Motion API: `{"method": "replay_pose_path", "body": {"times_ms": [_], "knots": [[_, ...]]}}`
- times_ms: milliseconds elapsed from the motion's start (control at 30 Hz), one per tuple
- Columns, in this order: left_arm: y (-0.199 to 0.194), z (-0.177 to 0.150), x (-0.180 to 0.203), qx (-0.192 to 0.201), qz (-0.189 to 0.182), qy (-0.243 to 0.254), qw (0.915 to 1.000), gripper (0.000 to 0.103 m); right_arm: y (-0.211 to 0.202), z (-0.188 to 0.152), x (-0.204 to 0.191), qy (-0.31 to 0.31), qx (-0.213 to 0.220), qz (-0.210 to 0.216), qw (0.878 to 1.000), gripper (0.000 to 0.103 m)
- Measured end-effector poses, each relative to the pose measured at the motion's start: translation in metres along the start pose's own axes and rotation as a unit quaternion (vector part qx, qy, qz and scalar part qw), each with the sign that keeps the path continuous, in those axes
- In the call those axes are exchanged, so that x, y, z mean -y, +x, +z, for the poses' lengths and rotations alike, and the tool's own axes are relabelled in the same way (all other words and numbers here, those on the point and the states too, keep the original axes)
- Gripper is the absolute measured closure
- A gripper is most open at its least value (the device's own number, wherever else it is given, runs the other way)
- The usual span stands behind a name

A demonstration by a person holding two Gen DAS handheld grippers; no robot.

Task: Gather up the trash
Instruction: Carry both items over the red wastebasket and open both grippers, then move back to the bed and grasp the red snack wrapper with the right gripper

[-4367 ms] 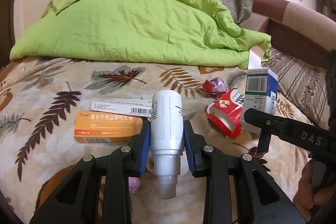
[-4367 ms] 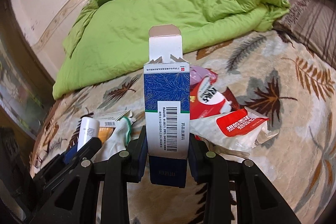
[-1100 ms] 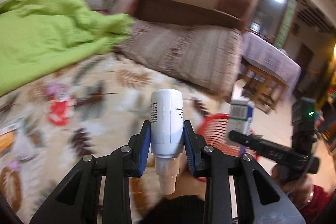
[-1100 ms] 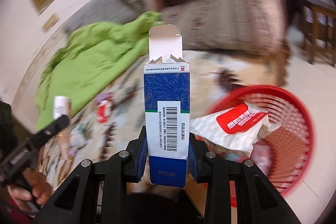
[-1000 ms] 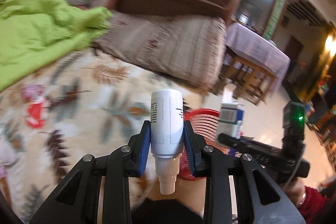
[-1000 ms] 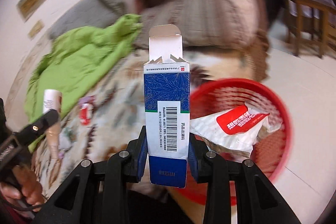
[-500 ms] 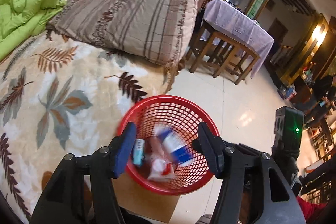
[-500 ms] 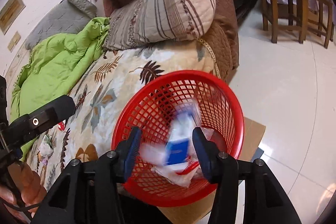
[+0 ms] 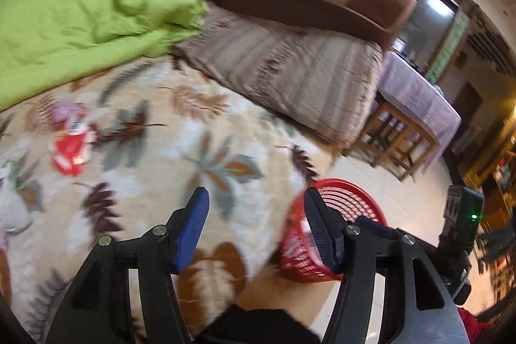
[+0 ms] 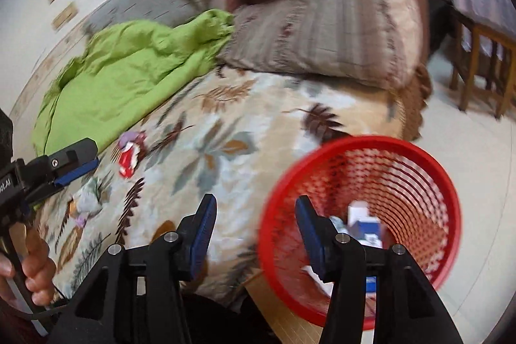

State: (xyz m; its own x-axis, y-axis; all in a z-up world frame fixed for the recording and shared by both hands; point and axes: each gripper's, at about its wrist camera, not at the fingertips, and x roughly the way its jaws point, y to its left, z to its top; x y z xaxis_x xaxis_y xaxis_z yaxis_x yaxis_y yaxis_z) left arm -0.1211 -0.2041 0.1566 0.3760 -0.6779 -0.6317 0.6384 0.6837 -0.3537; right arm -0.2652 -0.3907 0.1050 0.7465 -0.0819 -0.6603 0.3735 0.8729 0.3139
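Two grippers in view, both empty. Left gripper [image 9: 256, 215]: blue-padded fingers spread wide apart, nothing between them; it hangs over the near edge of the leaf-print bedspread [image 9: 200, 131]. Right gripper [image 10: 254, 220]: fingers likewise spread wide, nothing held; its right finger overlaps the rim of the red mesh basket [image 10: 429, 170] in the right wrist view.

Basket stands on the pale tiled floor [image 10: 477, 144], just beside the bed corner. Inside it: a blue-and-white carton [image 10: 364, 220] plus pale scraps below; motion blur prevents telling these scraps apart, possibly wrappers.

Trash on the bedspread: a red-and-white wrapper [image 9: 71, 147] with a purple crumpled piece [image 9: 66, 112] just beyond it, well apart from the basket. More pale litter at the far left edge of the left wrist view, too blurred to name.

Green quilt [image 9: 74, 21] bunched at the back of the bed, touching a striped pillow [image 9: 290, 76]. A person's hand [image 10: 35, 260] grips the left tool's handle at the lower left of the right wrist view
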Motion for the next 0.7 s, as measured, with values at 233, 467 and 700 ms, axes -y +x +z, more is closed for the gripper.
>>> {"method": "replay_pose_path", "body": {"times_ms": [233, 467, 700], "knots": [[-0.047, -0.007, -0.072, 0.027, 0.052, -0.049, 0.9971, 0.043, 0.024, 0.004, -0.068, -0.065, -0.01, 0.027, 0.997, 0.047], [-0.105, -0.015, -0.137, 0.068, 0.126, -0.07, 0.9873, 0.043, 0.037, 0.011, -0.132, -0.11, -0.014, 0.061, 0.992, 0.047], [-0.145, -0.032, -0.218, 0.078, 0.177, -0.139, 0.9712, 0.043, 0.049, 0.02, -0.192, -0.142, -0.026, 0.116, 0.983, 0.047]]}}
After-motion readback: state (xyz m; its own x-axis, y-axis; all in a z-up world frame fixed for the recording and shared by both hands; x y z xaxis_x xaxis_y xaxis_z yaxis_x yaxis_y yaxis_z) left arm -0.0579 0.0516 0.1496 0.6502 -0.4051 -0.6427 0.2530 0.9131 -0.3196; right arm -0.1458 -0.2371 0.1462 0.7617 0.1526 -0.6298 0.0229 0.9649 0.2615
